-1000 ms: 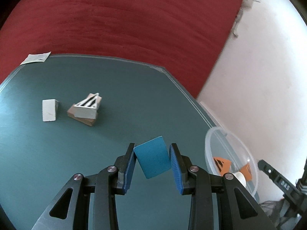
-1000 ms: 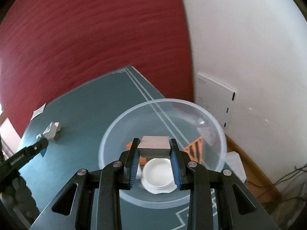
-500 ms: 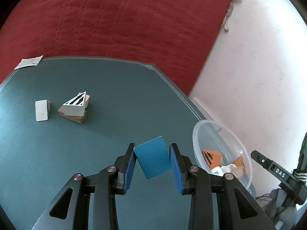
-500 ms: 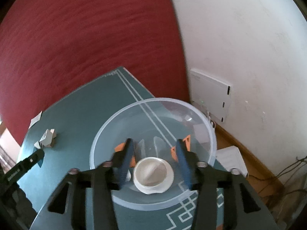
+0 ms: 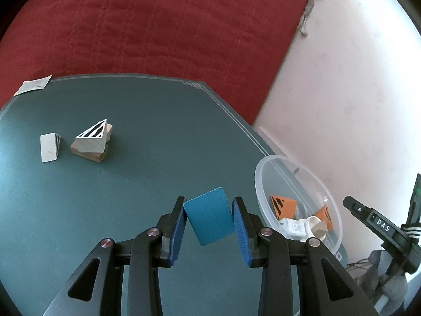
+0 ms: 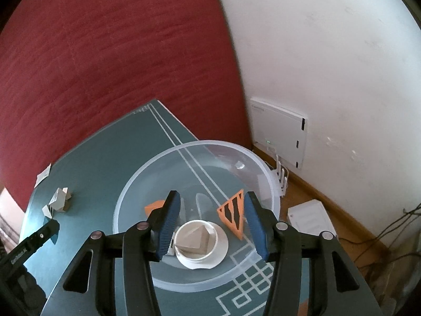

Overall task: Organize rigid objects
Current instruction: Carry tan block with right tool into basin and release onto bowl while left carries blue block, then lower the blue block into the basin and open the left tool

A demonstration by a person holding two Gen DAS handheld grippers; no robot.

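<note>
Left wrist view has the left gripper (image 5: 209,222) clamped on a blue block (image 5: 209,216), tilted, over the dark green table (image 5: 131,184). Right gripper (image 6: 211,220) hangs over the clear bowl (image 6: 136,181) with jaws just opened and empty; a tan block (image 6: 193,242) sits in a white ring (image 6: 218,247) beside orange wedges (image 6: 232,216). Striped white wedges (image 5: 92,138) sit well apart, with a red quilted cover (image 5: 158,26) and white wall (image 6: 329,65) behind.

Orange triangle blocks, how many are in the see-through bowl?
2. One orange block lies at the clear bowl's right side; the other orange block peeks out at the left. More may be hidden.
</note>
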